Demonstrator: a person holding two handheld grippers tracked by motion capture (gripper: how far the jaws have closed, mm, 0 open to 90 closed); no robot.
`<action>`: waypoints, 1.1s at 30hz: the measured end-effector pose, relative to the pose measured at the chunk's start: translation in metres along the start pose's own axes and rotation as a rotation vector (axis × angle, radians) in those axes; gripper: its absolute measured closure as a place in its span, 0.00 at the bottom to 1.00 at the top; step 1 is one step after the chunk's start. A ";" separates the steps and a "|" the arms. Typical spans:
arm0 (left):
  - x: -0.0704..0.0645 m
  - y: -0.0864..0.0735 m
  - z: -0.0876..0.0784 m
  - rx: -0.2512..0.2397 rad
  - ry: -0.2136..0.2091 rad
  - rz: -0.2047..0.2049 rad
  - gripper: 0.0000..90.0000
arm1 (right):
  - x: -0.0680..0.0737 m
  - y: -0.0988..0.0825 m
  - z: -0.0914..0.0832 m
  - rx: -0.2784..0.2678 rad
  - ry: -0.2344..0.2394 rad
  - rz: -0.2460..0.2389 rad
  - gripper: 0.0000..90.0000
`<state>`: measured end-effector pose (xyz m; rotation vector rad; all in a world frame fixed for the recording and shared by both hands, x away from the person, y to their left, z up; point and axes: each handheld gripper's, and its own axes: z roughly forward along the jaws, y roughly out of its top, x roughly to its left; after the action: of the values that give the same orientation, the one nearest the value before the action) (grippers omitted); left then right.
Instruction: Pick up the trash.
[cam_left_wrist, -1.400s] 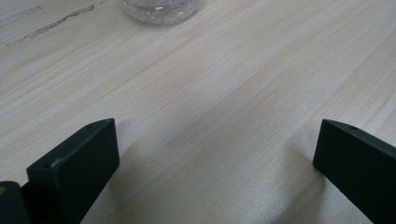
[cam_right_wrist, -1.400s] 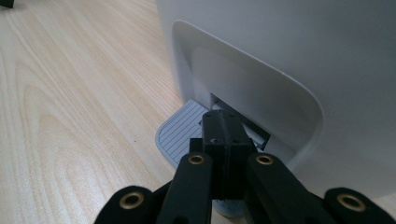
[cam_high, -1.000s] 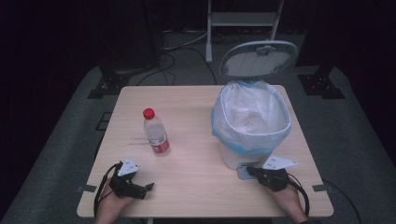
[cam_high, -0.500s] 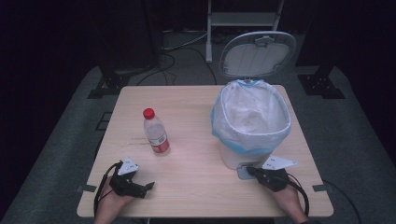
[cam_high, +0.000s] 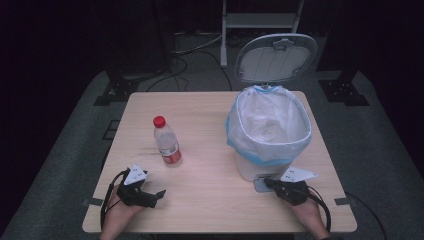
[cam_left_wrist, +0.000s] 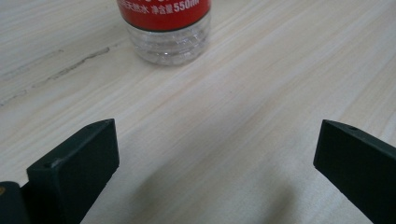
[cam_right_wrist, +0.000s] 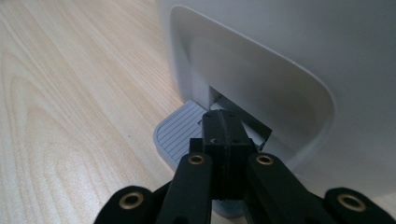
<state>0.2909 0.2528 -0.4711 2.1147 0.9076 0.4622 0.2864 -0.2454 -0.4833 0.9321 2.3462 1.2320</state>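
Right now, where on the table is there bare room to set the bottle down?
Free: the strip between the bottle and the bin, the far-left corner behind the bottle, and the near middle between the left gripper and right gripper. Crowded: the bin's front, where the right jaws rest on the pedal.

Bottle (cam_high: 166, 142) stands left of centre on my bench (cam_high: 210, 205). Lined bin (cam_high: 267, 132) stands to the right, lid (cam_high: 276, 57) raised behind it. My left tongs (cam_high: 159, 193) lie before the bottle, apart. My right tongs (cam_high: 267, 182) rest on the bin's pedal (cam_right_wrist: 180, 133).
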 end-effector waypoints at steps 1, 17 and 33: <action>0.002 0.001 0.000 -0.010 -0.003 -0.009 0.00 | 0.000 0.000 0.000 0.000 0.000 0.000 1.00; 0.013 0.016 0.003 -0.053 0.015 0.011 0.00 | 0.000 0.000 0.000 0.000 0.000 0.000 1.00; 0.022 0.036 0.013 -0.117 0.009 0.004 0.00 | 0.000 0.000 0.000 0.002 -0.002 0.001 1.00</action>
<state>0.3294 0.2462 -0.4510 2.0094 0.8609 0.5143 0.2860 -0.2452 -0.4831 0.9349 2.3465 1.2291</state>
